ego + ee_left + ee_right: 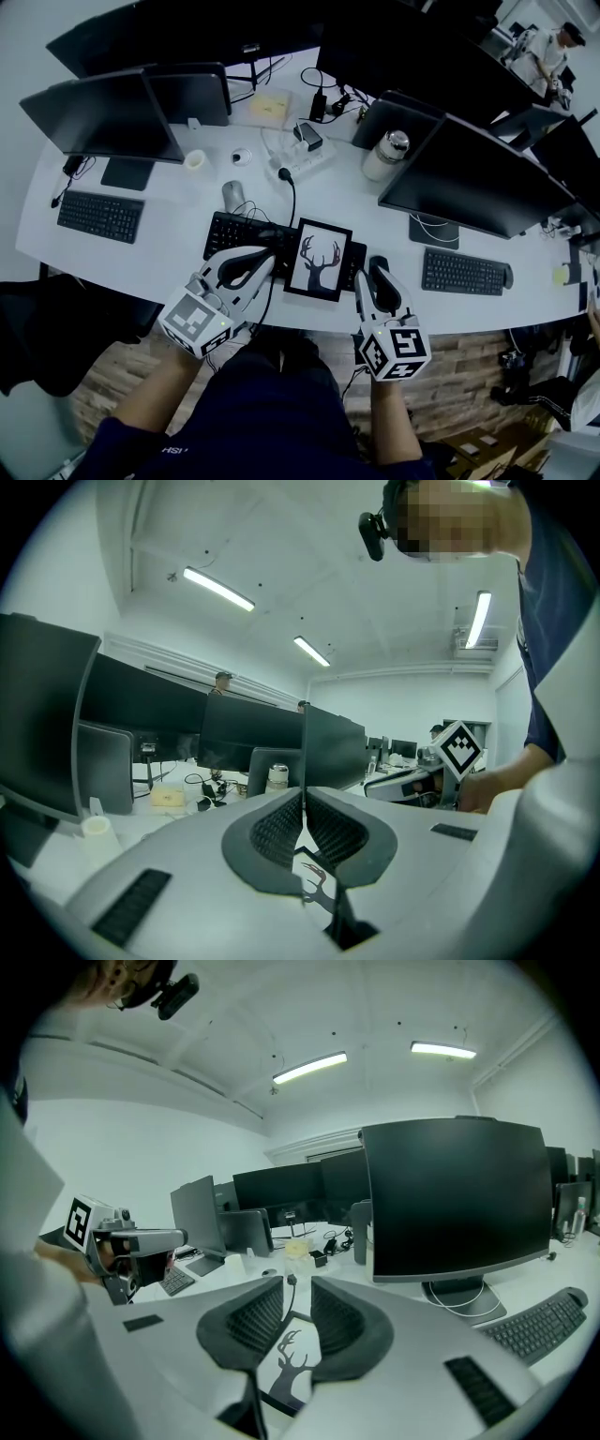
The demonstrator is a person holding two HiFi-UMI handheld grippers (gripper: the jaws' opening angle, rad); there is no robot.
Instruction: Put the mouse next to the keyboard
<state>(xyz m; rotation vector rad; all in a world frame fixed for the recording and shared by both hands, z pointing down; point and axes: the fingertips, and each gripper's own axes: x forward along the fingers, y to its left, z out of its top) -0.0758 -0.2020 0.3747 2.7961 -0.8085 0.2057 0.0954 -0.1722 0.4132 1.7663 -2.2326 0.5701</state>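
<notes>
Site was an open-plan office. A long white desk carried a row of monitors, keyboards and a power strip. Strip lights ran across the ceiling. More monitor rows stood behind, a person among them.

The picture frame hides the middle of the keyboard, whose near edge the left gripper covers

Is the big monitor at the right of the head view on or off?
Dark, seemingly off: the monitor shows a plain black screen in head and right gripper views.
</notes>
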